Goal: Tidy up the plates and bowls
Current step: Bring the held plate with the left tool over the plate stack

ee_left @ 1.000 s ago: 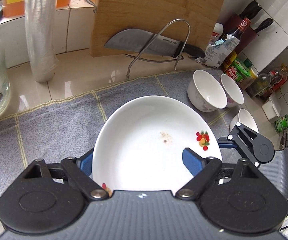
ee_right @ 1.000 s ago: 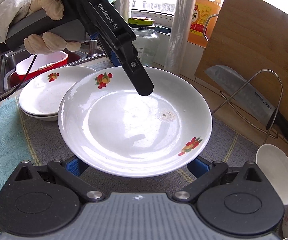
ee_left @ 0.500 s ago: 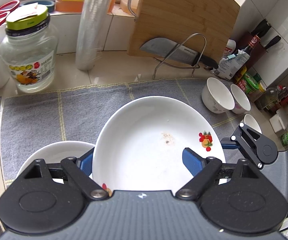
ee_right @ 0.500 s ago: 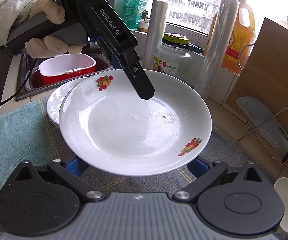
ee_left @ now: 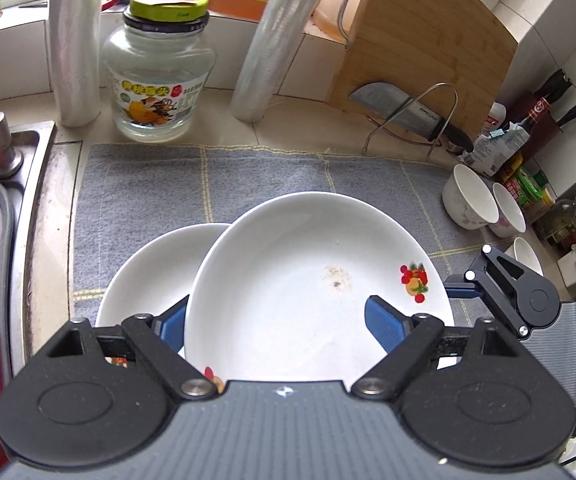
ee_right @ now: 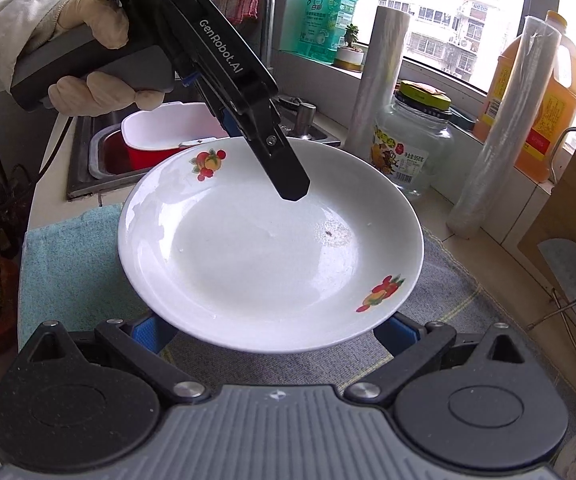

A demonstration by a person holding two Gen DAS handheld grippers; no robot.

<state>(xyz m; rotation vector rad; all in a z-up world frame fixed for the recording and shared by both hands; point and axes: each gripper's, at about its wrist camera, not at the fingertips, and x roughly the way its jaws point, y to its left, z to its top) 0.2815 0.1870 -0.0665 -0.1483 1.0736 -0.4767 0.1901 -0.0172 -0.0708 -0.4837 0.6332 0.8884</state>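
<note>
A white plate (ee_left: 312,280) with fruit prints is held in the air between both grippers; it fills the right wrist view (ee_right: 267,248) too. My left gripper (ee_left: 275,322) is shut on its near rim, one finger (ee_right: 283,172) over the top. My right gripper (ee_right: 275,330) holds the opposite rim, its fingers under and beside the plate; it shows at the right in the left wrist view (ee_left: 516,292). Below the plate, a stack of white plates (ee_left: 155,272) lies on the grey mat (ee_left: 147,184). Three white bowls (ee_left: 470,200) stand at the mat's right end.
A glass jar (ee_left: 159,76), two film rolls (ee_left: 267,48) and an oil bottle stand along the back. A cleaver on a wire rack (ee_left: 404,114) leans on a cutting board (ee_left: 420,32). A sink (ee_left: 3,208) with a red basket is left. A blue towel (ee_right: 71,256) lies nearby.
Both grippers have carried the plate leftward toward the sink side. The plate stack has come into the left wrist view and now lies partly under the held plate.
</note>
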